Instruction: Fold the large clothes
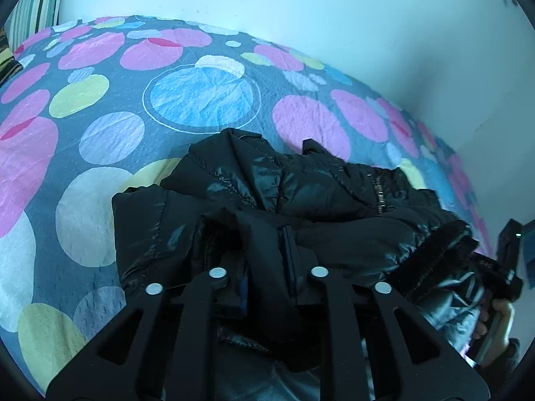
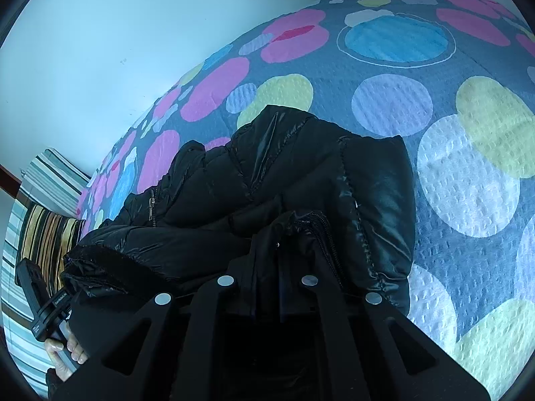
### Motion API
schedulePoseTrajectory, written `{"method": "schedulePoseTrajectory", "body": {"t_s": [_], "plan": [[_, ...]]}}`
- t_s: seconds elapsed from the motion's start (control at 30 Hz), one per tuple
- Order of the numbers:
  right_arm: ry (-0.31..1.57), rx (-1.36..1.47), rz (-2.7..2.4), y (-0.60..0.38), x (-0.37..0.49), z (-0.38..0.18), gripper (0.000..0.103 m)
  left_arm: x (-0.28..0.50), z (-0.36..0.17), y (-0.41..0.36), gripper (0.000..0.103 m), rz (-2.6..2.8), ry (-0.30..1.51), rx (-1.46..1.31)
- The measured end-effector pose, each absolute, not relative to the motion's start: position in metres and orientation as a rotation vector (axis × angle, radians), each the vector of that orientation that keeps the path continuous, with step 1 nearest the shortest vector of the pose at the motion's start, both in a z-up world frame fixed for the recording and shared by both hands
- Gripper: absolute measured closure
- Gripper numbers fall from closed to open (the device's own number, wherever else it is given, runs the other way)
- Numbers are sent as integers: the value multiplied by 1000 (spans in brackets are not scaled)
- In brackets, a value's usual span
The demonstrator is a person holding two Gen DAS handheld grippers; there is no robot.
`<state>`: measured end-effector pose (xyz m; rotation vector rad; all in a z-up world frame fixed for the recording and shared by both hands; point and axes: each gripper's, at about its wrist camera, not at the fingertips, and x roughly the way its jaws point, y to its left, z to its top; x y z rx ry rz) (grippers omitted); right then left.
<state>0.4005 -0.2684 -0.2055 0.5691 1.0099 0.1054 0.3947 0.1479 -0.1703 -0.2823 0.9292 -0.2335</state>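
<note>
Gripping black jacket (image 1: 301,193) | left gripper (image 1: 267,267), right gripper (image 2: 267,277) clamped on folds | fingertips buried

No legible text, brand, number or sign in either wrist view.

Right wrist view: the other handheld device (image 2: 50,307), far left of and below the jaws, carries small white print on its black body. The lettering is too small and blurred to read.

Left wrist view: the same kind of device (image 1: 510,254), far right of the jaws, shows one small green indicator light and no readable marking.

Jacket (image 1: 301,200) ahead of the jaws: zipper pulls visible, no readable label.
</note>
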Motion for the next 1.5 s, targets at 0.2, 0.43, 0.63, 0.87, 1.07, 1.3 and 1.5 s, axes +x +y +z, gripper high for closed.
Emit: {"method": "schedulePoseTrajectory", "body": {"t_s": [0.2,0.43,0.63,0.87,1.07,1.3,1.5], "plan": [[1004,569,104,-268,400,-206,97,381,-160,165,71,-326,911,-328],[1003,565,103,-268,400,-206,97,357,-137,192,25,-335,827,-317],[1005,585,106,-270,400,-204,94,352,-129,217,25,-283,814,-297],[975,674,153,-289,388,-185,73,351,-126,206,25,-293,800,-244],[903,690,152,-315,370,-165,44,356,-130,202,25,-288,817,-253],[890,569,186,-313,365,-156,44,368,-133,188,25,-279,835,-174],[833,586,214,-323,362,-152,39,375,-134,183,25,-297,843,-160]]}}
